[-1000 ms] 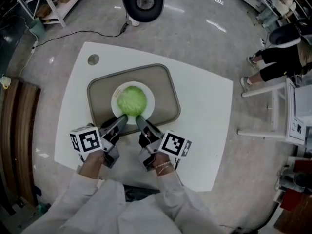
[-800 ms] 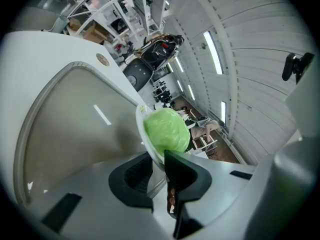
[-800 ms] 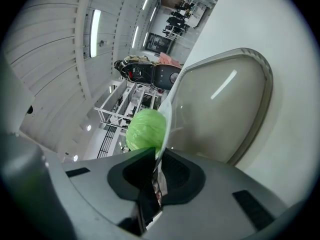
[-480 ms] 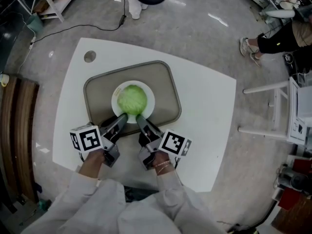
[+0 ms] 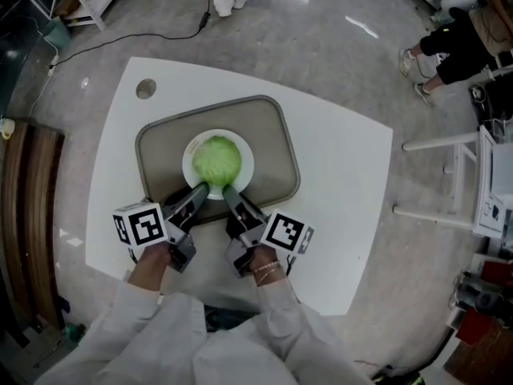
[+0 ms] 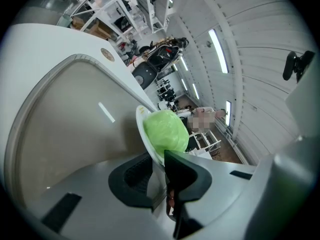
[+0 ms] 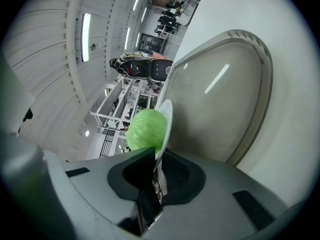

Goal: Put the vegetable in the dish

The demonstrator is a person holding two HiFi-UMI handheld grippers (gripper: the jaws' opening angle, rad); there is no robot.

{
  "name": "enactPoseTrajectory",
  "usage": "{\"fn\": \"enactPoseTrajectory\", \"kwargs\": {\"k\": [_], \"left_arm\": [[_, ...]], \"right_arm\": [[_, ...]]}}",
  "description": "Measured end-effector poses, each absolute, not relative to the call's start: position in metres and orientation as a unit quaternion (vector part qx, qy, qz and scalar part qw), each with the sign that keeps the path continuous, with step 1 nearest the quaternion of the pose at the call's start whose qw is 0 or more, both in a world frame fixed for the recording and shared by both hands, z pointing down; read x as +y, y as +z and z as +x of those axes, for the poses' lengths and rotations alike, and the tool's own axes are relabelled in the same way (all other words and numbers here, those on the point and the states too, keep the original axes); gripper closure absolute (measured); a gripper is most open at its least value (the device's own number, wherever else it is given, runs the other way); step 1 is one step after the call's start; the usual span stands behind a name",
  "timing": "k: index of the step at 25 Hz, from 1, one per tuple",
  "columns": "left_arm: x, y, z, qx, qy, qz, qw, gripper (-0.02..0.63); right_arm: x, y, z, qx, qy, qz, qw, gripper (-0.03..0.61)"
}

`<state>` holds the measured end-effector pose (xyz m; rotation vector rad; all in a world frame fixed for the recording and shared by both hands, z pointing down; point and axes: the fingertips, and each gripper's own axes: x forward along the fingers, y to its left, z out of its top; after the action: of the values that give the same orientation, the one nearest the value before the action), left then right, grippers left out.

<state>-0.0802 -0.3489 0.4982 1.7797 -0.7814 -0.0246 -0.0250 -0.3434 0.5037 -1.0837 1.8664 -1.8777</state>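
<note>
A round green cabbage [image 5: 216, 160] lies in a white dish [image 5: 192, 149] over a grey tray [image 5: 268, 139] on the white table. My left gripper [image 5: 200, 189] is shut on the dish's near rim, and my right gripper [image 5: 228, 192] is shut on that rim just beside it. In the left gripper view the dish rim [image 6: 142, 133] runs between the jaws of the left gripper [image 6: 159, 165], with the cabbage [image 6: 167, 130] behind it. The right gripper view shows the same hold: the right gripper [image 7: 158, 165] pinches the dish [image 7: 168, 115], and the cabbage [image 7: 145, 129] sits to the left.
The white table [image 5: 345, 191] has a round hole [image 5: 145, 89] at its far left corner. A wooden bench [image 5: 24, 215] stands left of it. A white frame [image 5: 469, 179] stands to the right. A seated person [image 5: 461, 42] is at the far right.
Both grippers have sunk slightly together with the dish and cabbage, closer to the tray. Their hold on the rim is the same.
</note>
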Motion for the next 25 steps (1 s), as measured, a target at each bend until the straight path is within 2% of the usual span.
{"fn": "enactPoseTrajectory", "kwargs": {"k": [21, 25], "left_arm": [[-0.3457, 0.5024, -0.0837, -0.331, 0.023, 0.736, 0.590, 0.545], [-0.3457, 0.4985, -0.0762, -0.310, 0.003, 0.736, 0.601, 0.545]], "right_arm": [[-0.3424, 0.5089, -0.0240, 0.628, -0.667, -0.372, 0.149, 0.534], [-0.3421, 0.5079, -0.0238, 0.620, -0.673, -0.373, 0.156, 0.534]]}}
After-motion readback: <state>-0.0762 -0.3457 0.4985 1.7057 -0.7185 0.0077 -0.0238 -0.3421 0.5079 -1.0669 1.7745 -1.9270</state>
